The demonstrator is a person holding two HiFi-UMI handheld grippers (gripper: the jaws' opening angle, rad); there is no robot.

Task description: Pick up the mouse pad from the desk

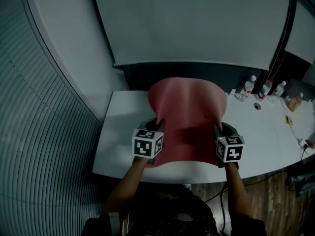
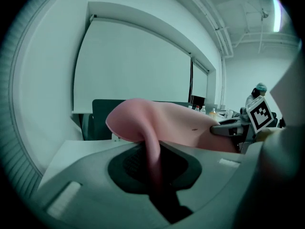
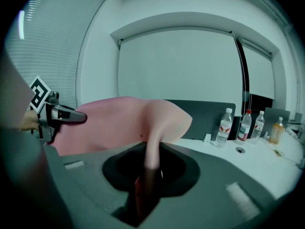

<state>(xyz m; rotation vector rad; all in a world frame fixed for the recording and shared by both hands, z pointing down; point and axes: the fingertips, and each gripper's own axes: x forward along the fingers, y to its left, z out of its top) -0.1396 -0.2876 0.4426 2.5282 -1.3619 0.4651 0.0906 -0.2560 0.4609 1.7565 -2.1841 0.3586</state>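
Both tongs are pinched narrow on a pink, floppy sheet-like mouse pad (image 1: pixel 189 114). The left tongs (image 1: pixel 160 125) grip its near left corner and the right tongs (image 1: pixel 217 130) its near right corner.

From above, the mouse pad hangs between them over the near edge of the white desk (image 1: pixel 120 132) and swells away toward the far edge. Whether its far end touches the desk I cannot tell from there.

Each gripper view shows the pad's thin edge running down between that pair's dark pads, pressed on both sides. The left gripper view also catches the right tongs (image 2: pixel 223 128) clamped on the opposite corner, with their marker cube (image 2: pixel 260 114) behind them. The right gripper view shows the left tongs (image 3: pixel 78 118) the same way. In both of these the pad's far part curls up in front of a dark upright partition panel (image 3: pixel 209 116) on the desk's far edge.

Clear plastic water bottles (image 3: pixel 224 127) stand along the far right edge of the desk, plainest in the right gripper view. Only the head view shows the ribbed window blinds (image 1: pixel 39 132) on the left and the person's two forearms (image 1: pixel 125 186).
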